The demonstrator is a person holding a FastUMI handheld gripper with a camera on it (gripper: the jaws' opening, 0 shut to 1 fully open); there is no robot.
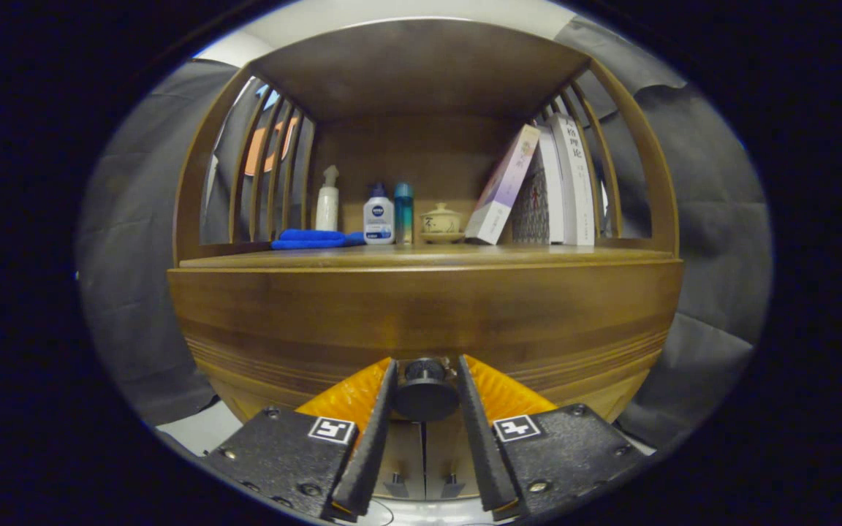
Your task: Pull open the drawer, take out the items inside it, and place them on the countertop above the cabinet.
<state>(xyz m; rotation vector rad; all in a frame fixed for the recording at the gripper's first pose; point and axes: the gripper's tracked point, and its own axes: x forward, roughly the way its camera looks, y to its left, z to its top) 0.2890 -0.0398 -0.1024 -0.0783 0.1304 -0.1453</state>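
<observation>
The wooden cabinet takes most of the gripper view. Its upper part is an open shelf with curved slatted sides, and the countertop lies flat under it. Below the countertop runs the wide drawer front, dark brown with some fine grooves near its lower edge. The drawer looks closed; what is inside cannot be seen.

On the right of the countertop stand several books; the one nearest the middle leans to the right against the others. On the left lies a folded blue cloth. Behind it stands a white spray bottle. Just right of the cloth are a white bottle with a blue cap and a thin teal bottle, close together. Between these and the books sits a small lidded cup on a saucer.

The gripper is at the lower middle of the drawer front. Its two fingers stand on either side of the round black knob. They lie close against the knob's sides and appear to clamp it.
</observation>
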